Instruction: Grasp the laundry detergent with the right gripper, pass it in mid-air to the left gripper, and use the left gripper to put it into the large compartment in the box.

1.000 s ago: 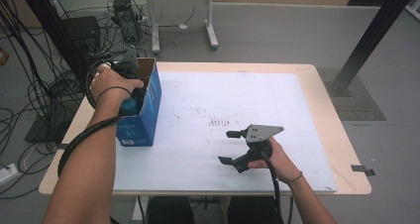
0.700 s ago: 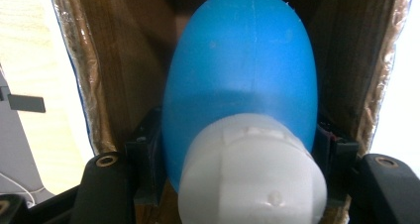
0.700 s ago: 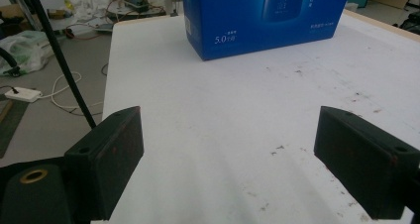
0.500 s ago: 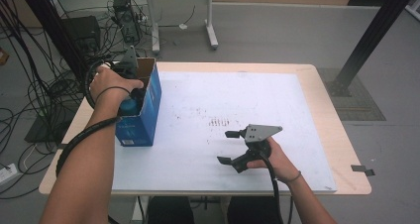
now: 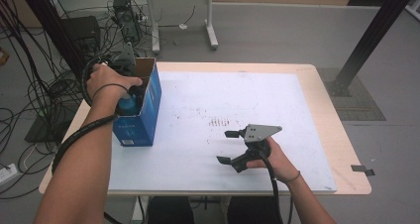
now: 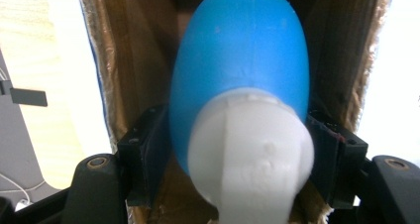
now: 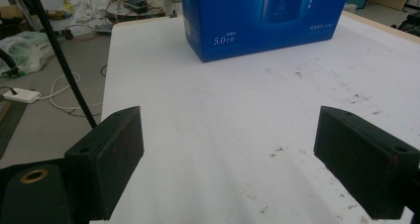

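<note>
Box [image 5: 138, 105] upright near the left edge of the table [image 5: 317, 85], open at the top — bottle [image 6: 242, 70] down inside it, between the cardboard walls. Left gripper [image 5: 130, 83] over the box mouth, a jaw on either side of the bottle. Right gripper [image 5: 229, 147] well apart — low over the bare sheet towards the near right, facing the box.

Blue box [image 5: 140, 116] blocks the table's [image 5: 317, 80] left edge; the white mat [image 5: 237, 90] lies open.
</note>
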`<control>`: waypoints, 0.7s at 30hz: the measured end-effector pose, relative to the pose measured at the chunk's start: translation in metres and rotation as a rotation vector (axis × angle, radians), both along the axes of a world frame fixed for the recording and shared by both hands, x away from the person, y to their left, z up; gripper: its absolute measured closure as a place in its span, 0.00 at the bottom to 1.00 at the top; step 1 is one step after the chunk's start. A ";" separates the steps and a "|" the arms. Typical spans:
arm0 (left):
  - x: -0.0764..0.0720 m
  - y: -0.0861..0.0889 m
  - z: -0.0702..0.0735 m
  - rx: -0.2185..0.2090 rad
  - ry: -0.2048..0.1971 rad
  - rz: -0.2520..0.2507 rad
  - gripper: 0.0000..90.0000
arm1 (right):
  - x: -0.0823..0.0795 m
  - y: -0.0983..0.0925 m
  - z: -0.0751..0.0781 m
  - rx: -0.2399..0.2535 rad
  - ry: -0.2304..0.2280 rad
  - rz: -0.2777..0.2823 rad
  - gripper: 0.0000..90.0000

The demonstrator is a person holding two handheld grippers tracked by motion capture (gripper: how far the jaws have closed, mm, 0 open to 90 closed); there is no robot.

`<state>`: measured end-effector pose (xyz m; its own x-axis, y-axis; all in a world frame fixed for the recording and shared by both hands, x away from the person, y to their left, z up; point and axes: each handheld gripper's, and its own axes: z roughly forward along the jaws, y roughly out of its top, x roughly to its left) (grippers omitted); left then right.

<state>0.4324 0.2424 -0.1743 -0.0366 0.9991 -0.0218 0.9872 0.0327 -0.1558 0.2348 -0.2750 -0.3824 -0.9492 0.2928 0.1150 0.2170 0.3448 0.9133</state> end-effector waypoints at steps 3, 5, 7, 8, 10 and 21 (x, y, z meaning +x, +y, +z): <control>-0.001 -0.002 0.004 0.002 -0.009 -0.002 0.36 | 0.000 0.000 0.000 0.000 -0.002 -0.001 0.13; 0.000 -0.005 0.007 0.008 -0.005 -0.002 0.35 | -0.001 0.000 0.001 -0.001 -0.002 -0.002 0.13; -0.001 -0.006 0.010 0.012 -0.010 0.004 0.35 | -0.001 -0.001 0.001 -0.001 -0.002 -0.004 0.13; -0.001 -0.007 0.013 0.018 -0.013 0.000 0.35 | -0.001 -0.001 0.001 -0.002 -0.002 -0.004 0.13; -0.001 -0.009 0.018 0.019 -0.016 -0.002 0.35 | -0.001 -0.001 0.001 0.000 -0.004 -0.005 0.13; -0.011 -0.016 0.061 0.028 -0.079 -0.033 0.26 | -0.002 -0.003 0.005 -0.001 -0.010 -0.007 0.13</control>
<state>0.4209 0.2262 -0.1133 -0.0024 1.0000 0.0043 0.9971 0.0027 -0.0765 0.2327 -0.2778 -0.3769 -0.9484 0.2992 0.1051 0.2100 0.3441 0.9152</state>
